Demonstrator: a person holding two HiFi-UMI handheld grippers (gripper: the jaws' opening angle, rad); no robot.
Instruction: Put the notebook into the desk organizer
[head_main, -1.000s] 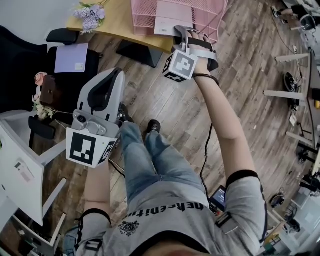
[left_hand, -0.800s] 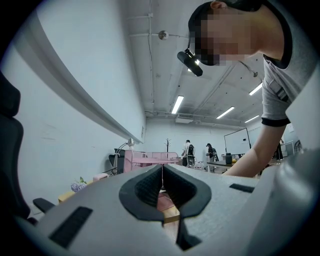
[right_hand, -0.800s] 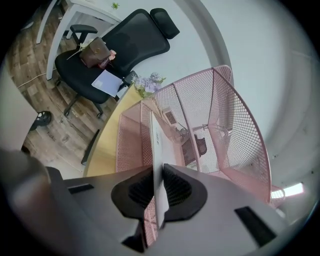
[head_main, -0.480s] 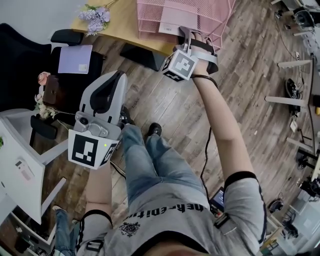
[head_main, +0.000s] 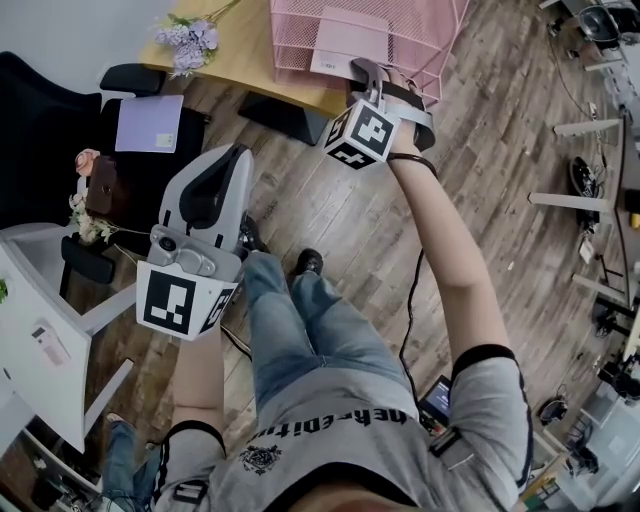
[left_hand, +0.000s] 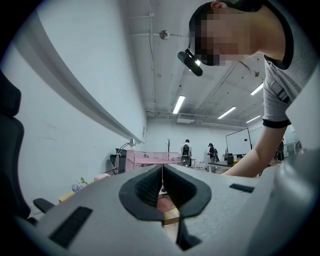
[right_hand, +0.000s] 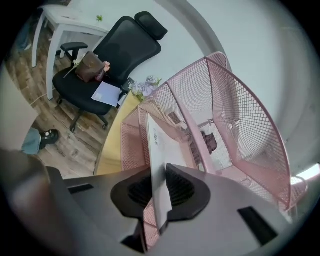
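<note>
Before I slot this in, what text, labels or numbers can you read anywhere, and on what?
Shirt: upside-down print, only "-edit" reads surely.
Notebook label: too small to read.
Purple book on the chair, sticker: too small.
Marker cubes: square markers only, no words.

Wood-plank floor (head_main: 330, 215) runs under a black office chair (right_hand: 125, 52), a white desk (head_main: 40, 330) and a pale wooden tabletop (head_main: 240, 50). White walls (left_hand: 75, 140) rise to ceiling strip lights (left_hand: 179, 104).
</note>
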